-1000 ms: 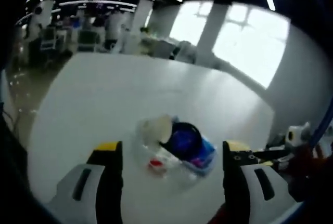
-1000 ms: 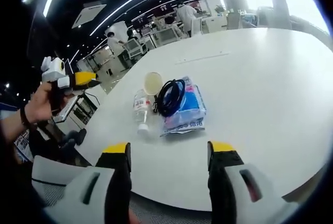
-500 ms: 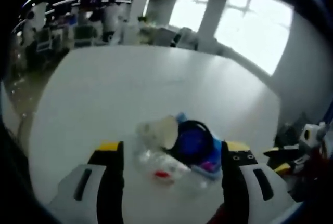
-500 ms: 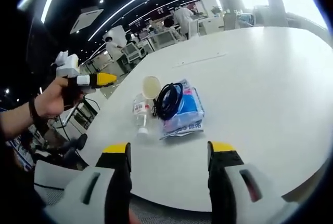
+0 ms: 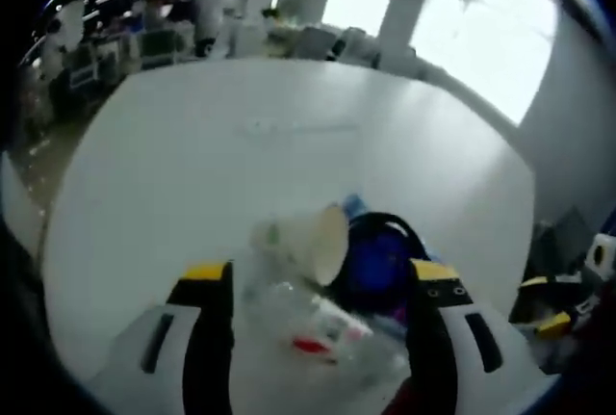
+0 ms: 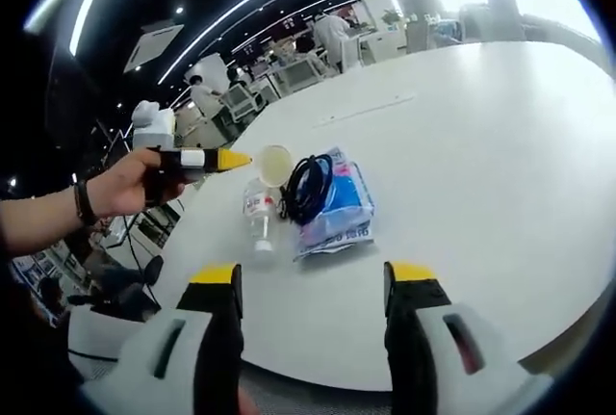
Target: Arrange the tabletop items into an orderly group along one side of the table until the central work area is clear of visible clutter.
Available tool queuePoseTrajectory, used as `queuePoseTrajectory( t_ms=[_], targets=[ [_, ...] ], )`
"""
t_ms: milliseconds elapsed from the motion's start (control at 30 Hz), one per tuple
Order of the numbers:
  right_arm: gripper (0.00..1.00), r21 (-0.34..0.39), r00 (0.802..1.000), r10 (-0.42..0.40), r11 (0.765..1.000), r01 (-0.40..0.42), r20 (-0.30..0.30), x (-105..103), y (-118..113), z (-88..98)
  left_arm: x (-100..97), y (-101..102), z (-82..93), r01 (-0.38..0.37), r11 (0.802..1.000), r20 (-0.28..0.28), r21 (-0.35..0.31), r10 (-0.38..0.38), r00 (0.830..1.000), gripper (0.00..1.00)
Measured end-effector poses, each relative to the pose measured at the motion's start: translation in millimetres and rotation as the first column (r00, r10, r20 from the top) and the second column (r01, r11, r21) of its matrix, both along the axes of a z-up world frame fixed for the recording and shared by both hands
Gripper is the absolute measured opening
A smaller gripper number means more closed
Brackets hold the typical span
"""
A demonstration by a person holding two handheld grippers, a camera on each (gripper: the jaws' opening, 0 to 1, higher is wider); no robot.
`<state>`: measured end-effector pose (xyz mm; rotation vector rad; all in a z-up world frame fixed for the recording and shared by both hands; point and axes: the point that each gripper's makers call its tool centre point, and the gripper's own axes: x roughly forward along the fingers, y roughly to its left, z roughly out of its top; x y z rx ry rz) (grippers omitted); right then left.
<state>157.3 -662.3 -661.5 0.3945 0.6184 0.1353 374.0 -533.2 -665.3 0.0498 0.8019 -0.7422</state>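
Note:
A paper cup (image 5: 303, 240) lies on its side on the white table (image 5: 173, 145). Just below it is a clear plastic bottle (image 5: 322, 328) with a red label. A black cable coil (image 5: 380, 261) rests on a blue packet (image 5: 390, 324) to the right. My left gripper (image 5: 320, 275) is open, its jaws either side of the bottle and cup. In the right gripper view a hand holds the left gripper (image 6: 234, 158) beside the cup (image 6: 274, 163), above the bottle (image 6: 258, 211), cable (image 6: 306, 187) and packet (image 6: 339, 215). My right gripper (image 6: 315, 273) is open, well short of them, over the table's near edge.
The right gripper (image 5: 544, 304) shows at the far right of the left gripper view. Beyond the table (image 6: 481, 145) are desks, chairs and several people (image 6: 337, 30). Bright windows (image 5: 481, 39) stand on one side. Bare tabletop stretches past the items.
My left gripper has moved in toward the cup and bottle, which now look larger between its jaws. The right gripper has stayed where it was. The items have not moved.

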Motion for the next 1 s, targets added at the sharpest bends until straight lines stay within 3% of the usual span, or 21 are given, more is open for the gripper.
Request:
queuePoseTrajectory(
  t_ms=[300, 600, 1000],
  targets=[
    [0.59, -0.004, 0.999, 0.033, 0.999, -0.033, -0.017, 0.1, 7.0, -4.5, 14.2, -3.8, -14.2, -0.048, 0.998, 0.004, 0.047, 0.048, 0.999, 0.58],
    [0.59, -0.001, 0.999, 0.043, 0.999, -0.043, -0.028, -0.3, 8.5, -6.9, 22.0, -6.3, -17.2, -0.072, 0.996, 0.04, 0.054, 0.07, 0.997, 0.31],
    [0.57, 0.012, 0.999, 0.033, 0.999, -0.032, -0.033, -0.9, 6.7, -7.3, 23.8, -5.2, -25.7, -0.082, 0.994, 0.041, 0.073, 0.079, 0.996, 0.11]
  ],
)
